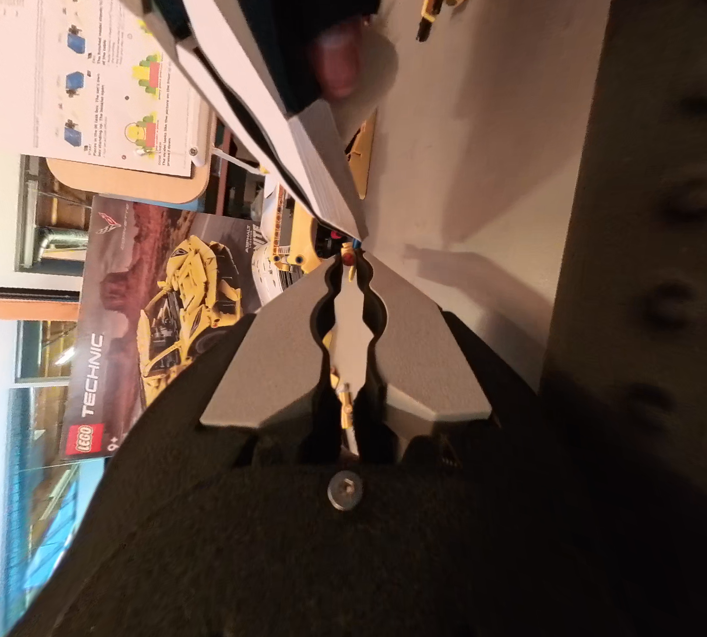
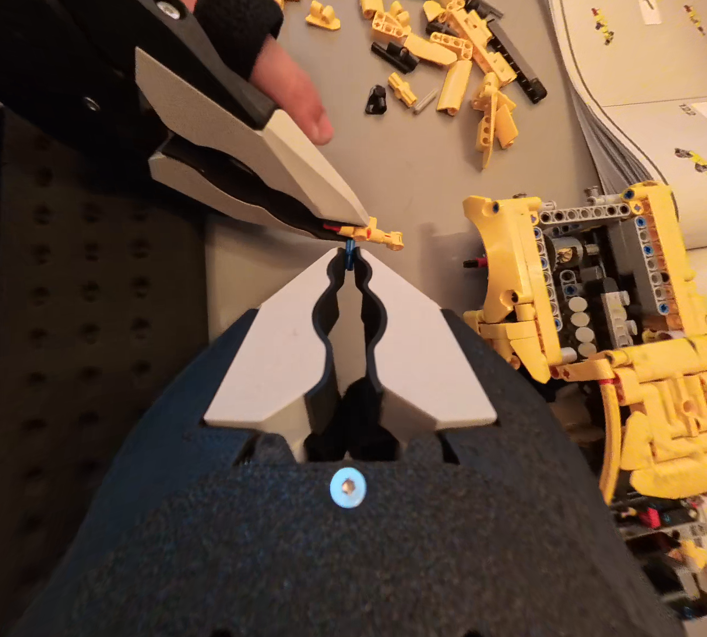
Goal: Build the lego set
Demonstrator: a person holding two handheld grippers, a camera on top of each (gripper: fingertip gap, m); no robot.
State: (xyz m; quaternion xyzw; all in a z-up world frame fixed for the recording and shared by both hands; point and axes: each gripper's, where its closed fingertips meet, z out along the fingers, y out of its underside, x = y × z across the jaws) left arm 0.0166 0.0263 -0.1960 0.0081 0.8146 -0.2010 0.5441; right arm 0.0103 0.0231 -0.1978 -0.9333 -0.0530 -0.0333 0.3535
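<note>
Grey surface (image 2: 401, 167) spreads beneath both tongs, which meet tip to tip above it. Left tongs (image 2: 357, 226), held by a hand (image 2: 267, 56) in a black finger sleeve, are clamped on a small yellow assembly (image 2: 378, 235) with red pins. Right tongs (image 2: 350, 257) are nearly closed, pinching a blue pin (image 2: 350, 255) whose top touches the assembly's underside. Right of the tongs sits the half-built yellow car model (image 2: 566, 305). Beyond the tips lie loose yellow and black pieces (image 2: 451, 33), with an open instruction booklet (image 2: 631, 64) farther right.
</note>
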